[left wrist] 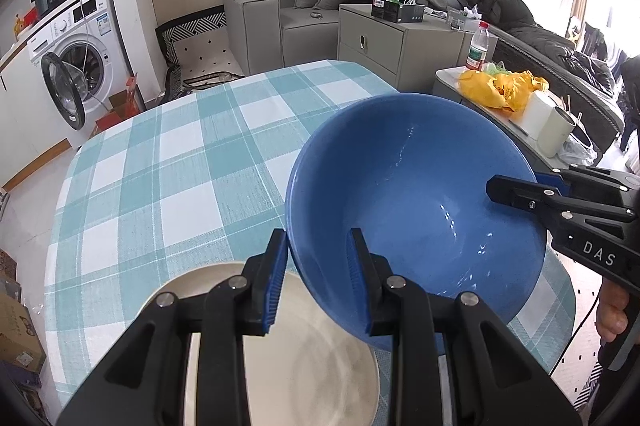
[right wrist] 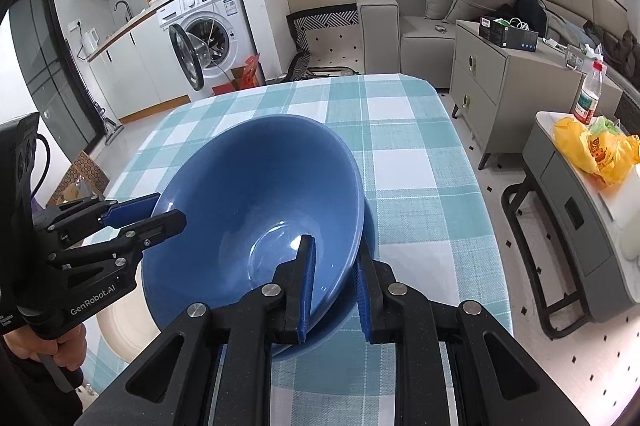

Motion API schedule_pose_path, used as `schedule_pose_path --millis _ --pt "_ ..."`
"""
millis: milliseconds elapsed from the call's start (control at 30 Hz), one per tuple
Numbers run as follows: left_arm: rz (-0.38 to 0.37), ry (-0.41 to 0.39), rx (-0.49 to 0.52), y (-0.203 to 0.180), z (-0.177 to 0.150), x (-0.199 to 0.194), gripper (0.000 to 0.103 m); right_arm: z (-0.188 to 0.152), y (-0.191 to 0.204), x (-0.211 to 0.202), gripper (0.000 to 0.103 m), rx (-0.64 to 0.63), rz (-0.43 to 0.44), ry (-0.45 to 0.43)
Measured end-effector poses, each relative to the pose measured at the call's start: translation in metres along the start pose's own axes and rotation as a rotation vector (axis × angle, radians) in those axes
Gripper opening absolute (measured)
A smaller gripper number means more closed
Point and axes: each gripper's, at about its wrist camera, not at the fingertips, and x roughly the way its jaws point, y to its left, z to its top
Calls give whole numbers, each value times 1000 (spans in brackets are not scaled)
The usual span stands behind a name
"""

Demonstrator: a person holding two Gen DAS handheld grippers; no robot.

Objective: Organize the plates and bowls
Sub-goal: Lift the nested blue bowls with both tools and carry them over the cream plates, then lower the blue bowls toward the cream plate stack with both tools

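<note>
A large blue bowl (left wrist: 416, 193) (right wrist: 248, 193) hangs tilted over the checked tablecloth, gripped at two opposite sides of its rim. My left gripper (left wrist: 316, 266) is shut on the near-left rim, one finger inside the bowl and one outside; it also shows in the right wrist view as the left gripper (right wrist: 140, 218). My right gripper (right wrist: 336, 282) is shut on the opposite rim, and the left wrist view shows this right gripper (left wrist: 516, 191) too. A second blue bowl (right wrist: 370, 226) lies directly under the held one; contact between them cannot be told. A cream plate (left wrist: 312, 366) (right wrist: 120, 322) rests beside them.
The table (left wrist: 168, 161) has a teal-and-white checked cloth. A grey cabinet (right wrist: 492, 73) and a low side table (right wrist: 568, 177) with a yellow bag and a bottle stand to the right. A sofa and a washing machine with an open door lie beyond.
</note>
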Motion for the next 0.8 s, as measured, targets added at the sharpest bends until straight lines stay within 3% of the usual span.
schedule_pose_path --millis 467,800 --pt "19 19 33 -7 -5 10 30 -4 -1 8 19 -28 -47 7" --pt "25 33 55 -9 -9 13 37 -7 -3 7 29 -39 -49 10"
